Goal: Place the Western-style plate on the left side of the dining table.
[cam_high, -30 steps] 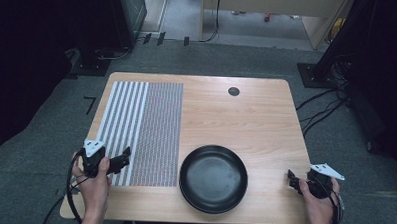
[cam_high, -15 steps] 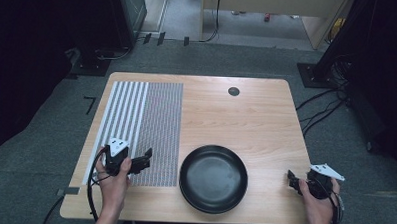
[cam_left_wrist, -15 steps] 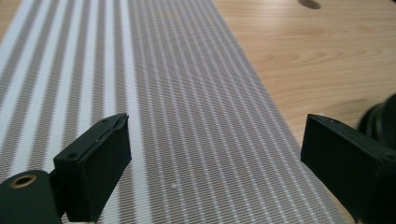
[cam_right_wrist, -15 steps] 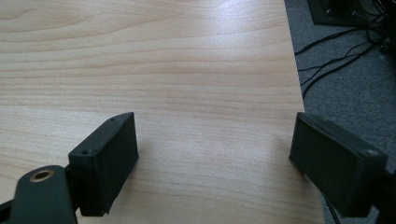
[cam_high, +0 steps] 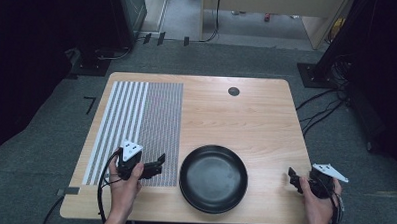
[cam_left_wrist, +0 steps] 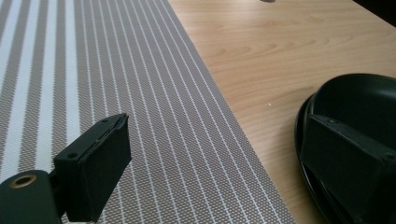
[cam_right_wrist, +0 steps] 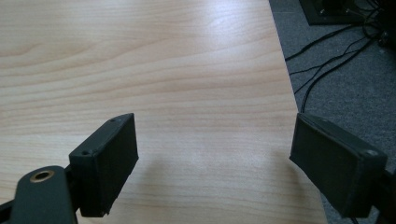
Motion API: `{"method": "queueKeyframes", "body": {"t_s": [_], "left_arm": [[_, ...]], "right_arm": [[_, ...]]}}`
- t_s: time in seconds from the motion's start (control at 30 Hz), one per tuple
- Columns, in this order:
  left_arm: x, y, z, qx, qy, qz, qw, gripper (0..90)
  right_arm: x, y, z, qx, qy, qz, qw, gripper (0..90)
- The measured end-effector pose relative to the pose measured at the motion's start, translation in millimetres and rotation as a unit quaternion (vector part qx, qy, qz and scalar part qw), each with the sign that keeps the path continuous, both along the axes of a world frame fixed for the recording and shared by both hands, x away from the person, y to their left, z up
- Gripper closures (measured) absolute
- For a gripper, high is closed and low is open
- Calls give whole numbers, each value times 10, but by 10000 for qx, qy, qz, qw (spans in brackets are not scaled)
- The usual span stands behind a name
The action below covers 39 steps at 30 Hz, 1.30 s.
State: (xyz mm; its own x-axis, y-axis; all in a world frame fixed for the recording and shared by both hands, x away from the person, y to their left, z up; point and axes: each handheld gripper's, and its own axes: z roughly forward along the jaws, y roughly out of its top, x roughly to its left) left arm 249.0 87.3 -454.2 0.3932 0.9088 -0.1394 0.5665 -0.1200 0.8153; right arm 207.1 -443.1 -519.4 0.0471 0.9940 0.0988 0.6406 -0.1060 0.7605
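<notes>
**Left claw spread wide beside the black plate, right claw idle at the counter edge**

The left claw [cam_high: 157, 165] is over the near right part of the striped mat [cam_high: 136, 125], jaws set wide apart and holding nothing. It points toward the black plate [cam_high: 213, 178], which lies just beside it on the bare wood of the counter [cam_high: 246, 118], near the front edge and close to the mat's right border. In the left gripper view the right-hand jaw stands in front of the plate's rim [cam_left_wrist: 355, 93]; whether it touches the rim cannot be told. The right claw [cam_high: 292, 176] is at the front right corner of the counter, well apart from the plate, jaws likewise wide apart and empty, one of them past the counter's edge in its own view. A small dark round disc [cam_high: 233, 91] sits near the far edge.
</notes>
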Motion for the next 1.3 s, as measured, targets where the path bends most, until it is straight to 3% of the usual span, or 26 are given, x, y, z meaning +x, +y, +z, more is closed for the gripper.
{"method": "queueKeyframes", "body": {"t_s": [0.17, 0.4, 0.67, 1.07, 1.3], "left_arm": [[-36, -110, -17, -51, 41, -165, 9998, 84], [-84, -236, -33, 30, -12, -413, 9991, 84], [-101, -290, -43, 16, 41, -517, 9987, 84], [-139, -371, -34, -105, 99, -648, 9978, 84], [-149, -424, -44, -265, 210, -776, 9964, 84]], "right_arm": [[-23, 45, 104, 294, -163, 17, 9994, 145], [-62, 128, 242, 396, -269, 93, 9988, 149], [-69, 274, 380, 525, -437, 317, 9972, 155], [-53, 567, 508, 500, -610, 632, 9949, 174], [-33, 815, 550, 714, -777, 793, 9912, 249]]}}
